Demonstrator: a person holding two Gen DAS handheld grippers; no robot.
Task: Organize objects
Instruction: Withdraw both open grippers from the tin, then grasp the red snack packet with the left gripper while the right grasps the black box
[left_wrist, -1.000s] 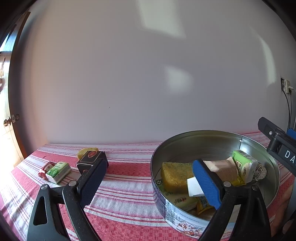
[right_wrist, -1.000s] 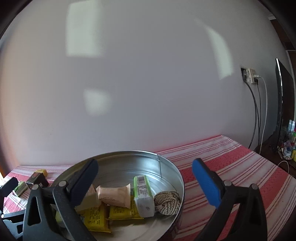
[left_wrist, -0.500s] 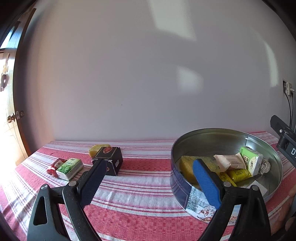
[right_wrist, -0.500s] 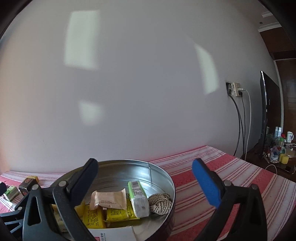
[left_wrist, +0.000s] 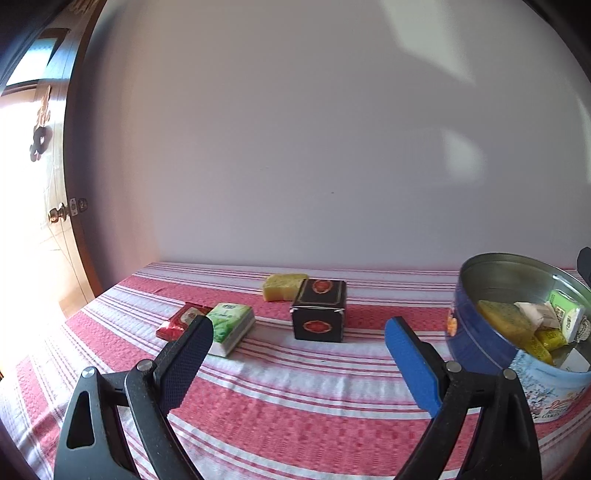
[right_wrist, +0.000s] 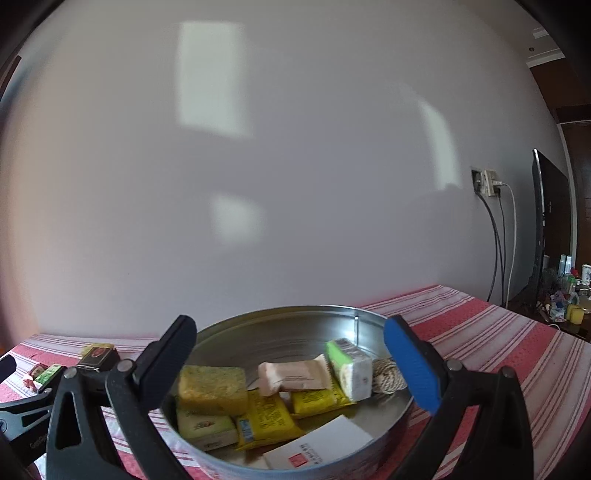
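Note:
My left gripper (left_wrist: 295, 332) is open, hovering over the striped cloth, facing a black box with red emblems (left_wrist: 319, 314). A yellow sponge (left_wrist: 282, 286) lies behind the box. Left of it lie a green-and-white packet (left_wrist: 231, 326) and a red packet (left_wrist: 181, 319). The round tin (left_wrist: 480, 332) stands at the right. My right gripper (right_wrist: 290, 349) is open above the tin (right_wrist: 295, 315), which holds a yellow sponge (right_wrist: 212, 384), a pink packet (right_wrist: 291, 376), a green-white packet (right_wrist: 349, 363), yellow packets (right_wrist: 266, 415), twine (right_wrist: 386, 374) and a white card (right_wrist: 317, 445).
A red-and-white striped tablecloth (left_wrist: 295, 398) covers the table against a plain wall. A door with a knob (left_wrist: 57, 214) is at the far left. Wall sockets with cables (right_wrist: 489, 184) and a dark screen (right_wrist: 550, 221) stand to the right.
My left gripper has swung left, away from the tin, and now faces the black box and loose packets. The right gripper stays open over the tin with only a small shift.

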